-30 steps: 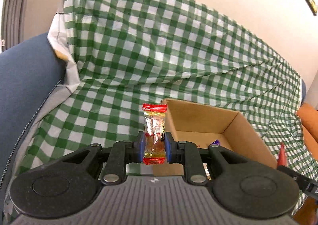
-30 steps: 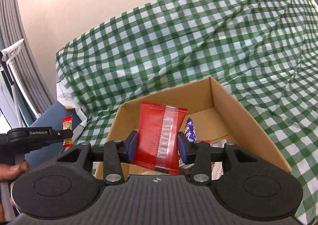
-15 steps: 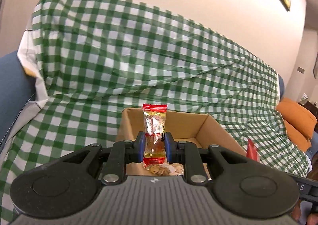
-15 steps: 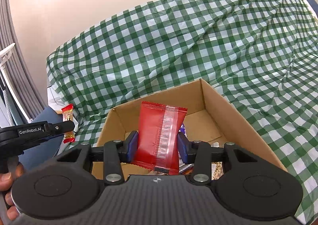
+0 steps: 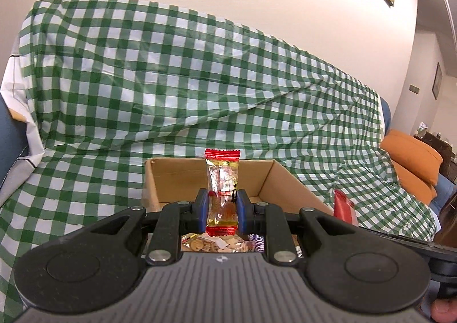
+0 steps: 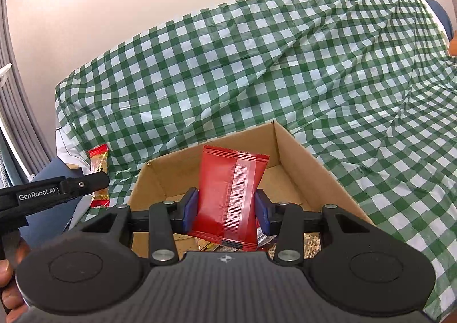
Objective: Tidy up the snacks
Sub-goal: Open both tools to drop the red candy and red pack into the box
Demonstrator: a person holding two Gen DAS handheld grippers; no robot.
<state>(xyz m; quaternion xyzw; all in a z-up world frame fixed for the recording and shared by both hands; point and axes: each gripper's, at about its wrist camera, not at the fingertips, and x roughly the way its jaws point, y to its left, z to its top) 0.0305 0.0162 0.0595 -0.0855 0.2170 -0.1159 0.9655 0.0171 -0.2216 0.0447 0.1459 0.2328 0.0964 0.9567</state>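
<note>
Covering the sofa from edge to edge, a green and white checked cloth [image 5: 177, 89] fills most of both views, with an orange cushion [image 5: 411, 160] at 3 o'clock in the left wrist view. On the cloth sits an open cardboard box [image 6: 302, 163], plain brown with no print that can be read; loose snacks lie on its floor, among them small round biscuits [image 5: 200, 244] in the left wrist view. The right gripper [image 6: 225, 210] is closed narrowly on a red packet [image 6: 228, 194], held upright over the box at the centre of its view, glossy, with a ribbed seam strip running down its face; the print on the strip is too fine to read. The left gripper [image 5: 219, 211] pinches a small candy [image 5: 222, 191], upright above the box's near side, in a clear wrapper with red crimped ends and yellow print too small to make out. In the right wrist view the left gripper shows at 9 o'clock, its side marked "GenRobot.AI".
</note>
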